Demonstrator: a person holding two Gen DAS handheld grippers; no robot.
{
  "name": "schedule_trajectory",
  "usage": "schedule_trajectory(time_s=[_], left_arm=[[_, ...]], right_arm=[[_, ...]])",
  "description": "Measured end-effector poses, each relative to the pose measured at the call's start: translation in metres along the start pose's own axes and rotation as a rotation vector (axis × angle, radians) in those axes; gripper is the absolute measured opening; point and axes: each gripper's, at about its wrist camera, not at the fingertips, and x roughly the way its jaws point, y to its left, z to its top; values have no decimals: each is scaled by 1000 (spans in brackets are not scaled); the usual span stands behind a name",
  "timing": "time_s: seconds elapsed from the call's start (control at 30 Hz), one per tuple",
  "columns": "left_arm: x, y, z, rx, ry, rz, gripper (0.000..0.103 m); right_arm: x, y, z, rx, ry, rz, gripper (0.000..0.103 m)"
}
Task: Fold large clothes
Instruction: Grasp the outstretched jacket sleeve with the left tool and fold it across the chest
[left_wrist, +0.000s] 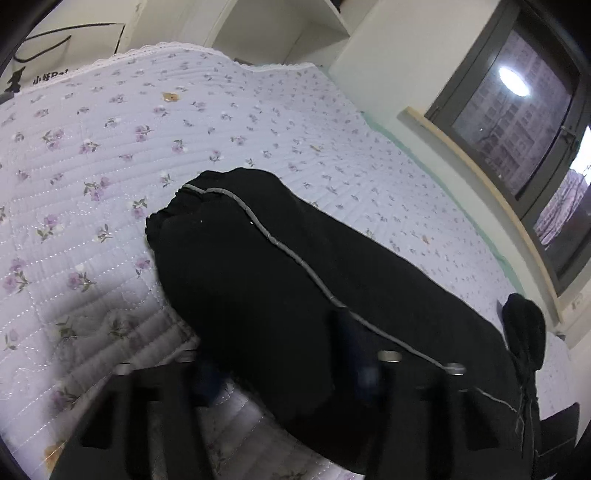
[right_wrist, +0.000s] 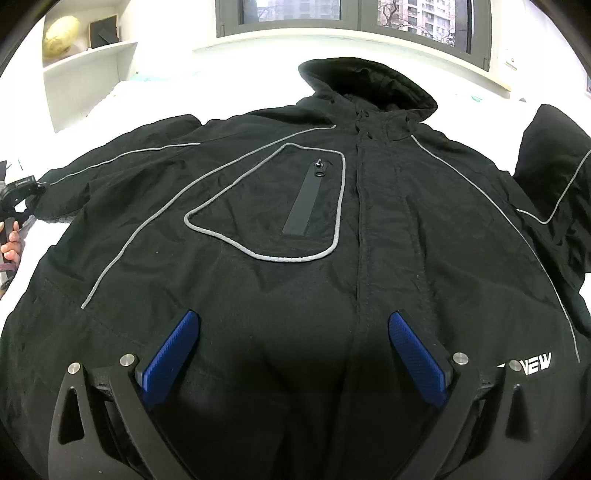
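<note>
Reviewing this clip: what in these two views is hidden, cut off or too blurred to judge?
- Left gripper, left wrist view: blurred and dark against the jacket sleeve; grip unclear.
- Jacket hem, right wrist view: cut off by the bottom edge.
- Bed cover, right wrist view: overexposed white, no pattern.
- Right sleeve, right wrist view: cuff beyond the frame edge.
- Hand, right wrist view: cropped at the left edge.

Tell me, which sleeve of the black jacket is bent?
The bent sleeve is at the right of the right wrist view, near the hood. It kinks upward at the elbow, while the other sleeve stretches out straight.
</note>
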Motion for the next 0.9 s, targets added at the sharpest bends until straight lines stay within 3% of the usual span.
schedule_trajectory(time_s=[0.03,0.13,0.2,0.37,0.5,0.57,0.7,0.87,0.9], left_arm=[[0,2,1,-10,-3,-30,27],[-9,-7,3,12,-19,-40,20],[-23,-28,7,90,-45,-19,17],[-80,-115,10,298,-116,-111,15],[-119,-202,-20,476,-106,-252,15],[-123,-242,-43,563,-56,-311,15],[-90,-309,-110,732,155,-372,15],[-5,-318,-182,750,495,-348,15],[4,-315,-189,746,514,-342,16]], right_arm=[[0,0,0,0,-1,-1,103],[1,0,0,-1,-5,-1,103],[2,-1,-2,-2,-14,2,103],[4,-2,-2,3,-15,8,103],[4,-2,-2,5,-16,10,103],[5,-2,-2,5,-15,11,103],[4,-2,-1,7,-14,9,103],[4,-1,-1,6,-14,7,103],[4,-1,-1,6,-14,6,103]])
